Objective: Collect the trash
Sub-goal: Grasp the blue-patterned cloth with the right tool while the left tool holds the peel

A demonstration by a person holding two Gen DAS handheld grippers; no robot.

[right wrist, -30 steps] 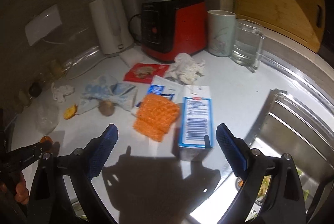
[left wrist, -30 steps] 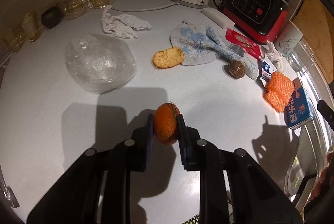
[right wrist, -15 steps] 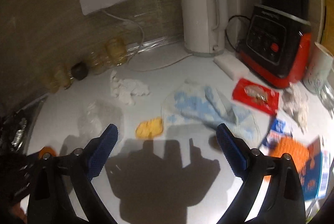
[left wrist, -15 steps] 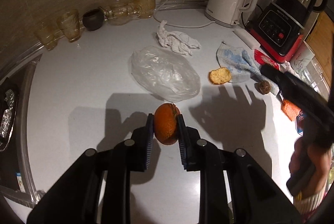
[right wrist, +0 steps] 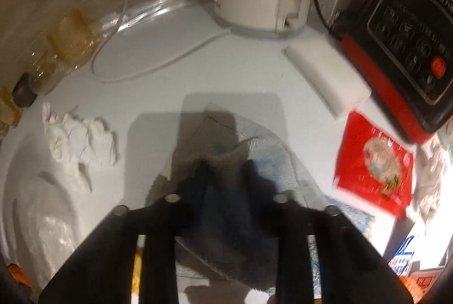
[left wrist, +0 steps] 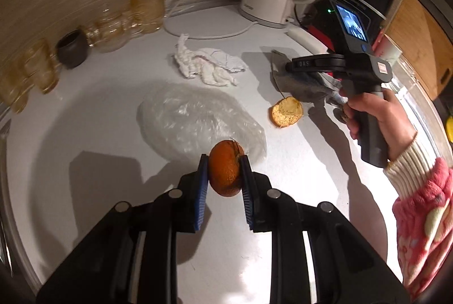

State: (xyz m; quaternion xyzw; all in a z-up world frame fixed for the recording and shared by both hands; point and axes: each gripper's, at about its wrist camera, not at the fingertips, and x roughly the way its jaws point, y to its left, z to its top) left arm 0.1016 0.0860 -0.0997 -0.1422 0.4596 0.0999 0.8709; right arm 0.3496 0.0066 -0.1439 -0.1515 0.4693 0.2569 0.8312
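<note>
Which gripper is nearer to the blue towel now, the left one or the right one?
The right. The right gripper is directly over the blue towel, its jaws having just closed. The left gripper holds the orange peel near the plastic bag.

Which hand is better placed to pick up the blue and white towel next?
Right. The right gripper is directly over the towel, and its jaws have just been closing with a fold between them. The left gripper is already full with the orange, away from the towel.
</note>
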